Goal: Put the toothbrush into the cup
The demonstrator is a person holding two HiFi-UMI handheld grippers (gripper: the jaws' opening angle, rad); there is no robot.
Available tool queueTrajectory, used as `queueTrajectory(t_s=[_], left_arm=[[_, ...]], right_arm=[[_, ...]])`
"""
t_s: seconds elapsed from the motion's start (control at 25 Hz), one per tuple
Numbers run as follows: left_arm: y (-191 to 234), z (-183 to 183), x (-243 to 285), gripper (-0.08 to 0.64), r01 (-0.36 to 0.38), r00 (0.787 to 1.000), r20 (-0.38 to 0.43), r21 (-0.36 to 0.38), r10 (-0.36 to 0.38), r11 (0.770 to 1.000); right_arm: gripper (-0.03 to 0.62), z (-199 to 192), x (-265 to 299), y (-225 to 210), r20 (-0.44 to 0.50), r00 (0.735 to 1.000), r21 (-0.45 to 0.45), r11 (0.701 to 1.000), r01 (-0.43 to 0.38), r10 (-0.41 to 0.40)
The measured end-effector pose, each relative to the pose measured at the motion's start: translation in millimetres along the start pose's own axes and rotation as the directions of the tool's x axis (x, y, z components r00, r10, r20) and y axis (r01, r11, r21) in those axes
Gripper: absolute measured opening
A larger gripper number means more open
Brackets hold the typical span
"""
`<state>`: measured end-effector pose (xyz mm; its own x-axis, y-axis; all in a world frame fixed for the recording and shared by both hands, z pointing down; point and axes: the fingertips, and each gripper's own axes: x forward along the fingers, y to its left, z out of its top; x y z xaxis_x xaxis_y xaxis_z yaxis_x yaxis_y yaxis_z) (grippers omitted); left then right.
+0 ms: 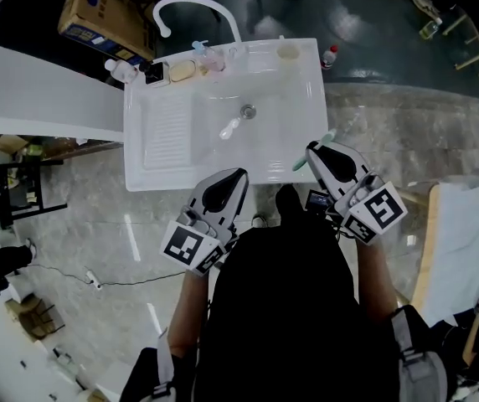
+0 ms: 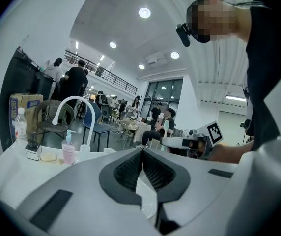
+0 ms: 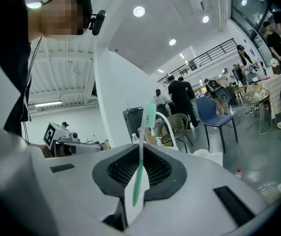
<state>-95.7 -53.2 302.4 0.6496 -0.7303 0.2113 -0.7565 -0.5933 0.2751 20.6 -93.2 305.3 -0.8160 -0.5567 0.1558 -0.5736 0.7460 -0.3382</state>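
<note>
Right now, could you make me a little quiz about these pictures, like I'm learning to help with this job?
1. True or false: the left gripper is holding the toothbrush.
2. What colour is the toothbrush's handle? A) red B) green C) black
3. Fill in the gap: in the head view, the cup stands on the far rim of the white ___.

Key
1. False. The right gripper is shut on the toothbrush. The left gripper's jaws are together with nothing between them.
2. B.
3. sink.
</note>
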Motion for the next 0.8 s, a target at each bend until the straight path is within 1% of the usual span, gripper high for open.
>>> queueTrajectory(t_s=[0.32,0.36,0.48,0.52,0.56,0.6,0.64,0.68,0.8], left_arm=[[11,0,41,0.008,-0.042,0.999,-0.030,-0.005,0.042,0.999],[12,0,46,0.008,-0.046,0.999,-0.030,-0.015,0.046,0.999],[16,1,58,0.008,-0.062,0.998,-0.013,-0.111,0.061,0.992],[17,1,62,0.008,-0.069,0.998,-0.015,-0.122,0.068,0.990],[17,0,65,0.008,-0.075,0.997,-0.029,-0.104,0.073,0.992],[17,-3,69,0.008,-0.079,0.996,-0.053,-0.069,0.075,0.995],[17,-6,72,0.008,-0.075,0.994,-0.078,-0.037,0.072,0.996],[17,-9,76,0.008,-0.066,0.994,-0.093,-0.023,0.063,0.998],[25,-22,85,0.008,-0.037,0.992,-0.120,-0.046,0.032,0.998]], right_arm=[[0.032,3,21,-32,-0.017,0.996,0.037,0.996,-0.081,0.082],[0.032,3,23,-35,-0.020,0.996,0.042,0.995,-0.091,0.092],[0.033,3,30,-45,-0.025,0.993,0.060,0.992,-0.111,0.113],[0.032,3,33,-48,-0.024,0.993,0.065,0.991,-0.115,0.117],[0.032,2,36,-52,-0.025,0.993,0.068,0.991,-0.117,0.119],[0.032,1,40,-55,-0.029,0.992,0.068,0.991,-0.117,0.119],[0.032,0,44,-57,-0.035,0.992,0.069,0.991,-0.116,0.119],[0.033,-2,48,-59,-0.044,0.992,0.072,0.991,-0.114,0.118],[0.033,-11,59,-64,-0.058,0.992,0.100,0.989,-0.106,0.112]])
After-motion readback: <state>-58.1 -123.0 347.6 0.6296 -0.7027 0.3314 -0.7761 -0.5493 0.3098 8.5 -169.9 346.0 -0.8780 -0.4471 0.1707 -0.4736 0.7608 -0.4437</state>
